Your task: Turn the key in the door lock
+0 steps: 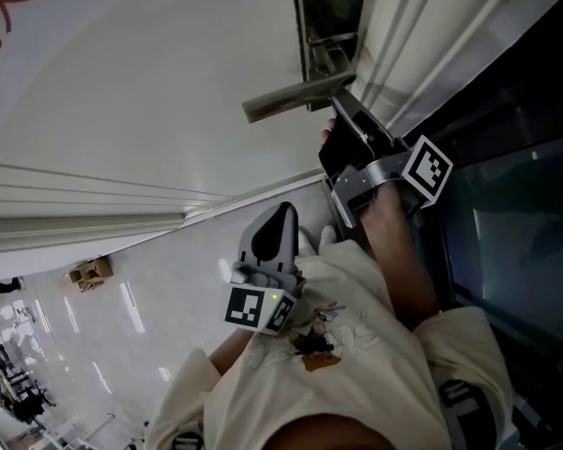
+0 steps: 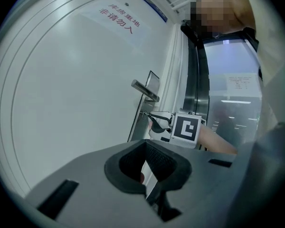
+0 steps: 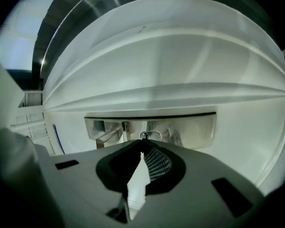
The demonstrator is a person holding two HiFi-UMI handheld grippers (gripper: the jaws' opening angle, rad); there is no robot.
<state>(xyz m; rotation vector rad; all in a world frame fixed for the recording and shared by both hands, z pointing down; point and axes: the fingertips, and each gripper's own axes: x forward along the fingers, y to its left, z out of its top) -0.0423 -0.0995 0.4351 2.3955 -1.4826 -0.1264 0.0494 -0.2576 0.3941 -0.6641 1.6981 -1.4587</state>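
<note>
- At top centre of the head view, the right gripper (image 1: 343, 99) reaches the brushed-steel lock plate (image 1: 330, 12) on the white door (image 1: 150, 82), just right of the silver lever handle (image 1: 286, 103).
- Its jaws are pinched almost together on the small ringed metal key (image 3: 149, 136), seated in the plate at mid-frame of the right gripper view; the tight grip suits twisting a thin key head.
- The plate lies sideways in that view, so the gripper is rolled over, likely mid-turn.
- The left gripper (image 1: 281, 221), lower centre, sits back by the person's cream shirt (image 1: 357, 345), jaws closed and empty, apparently kept clear.
</note>
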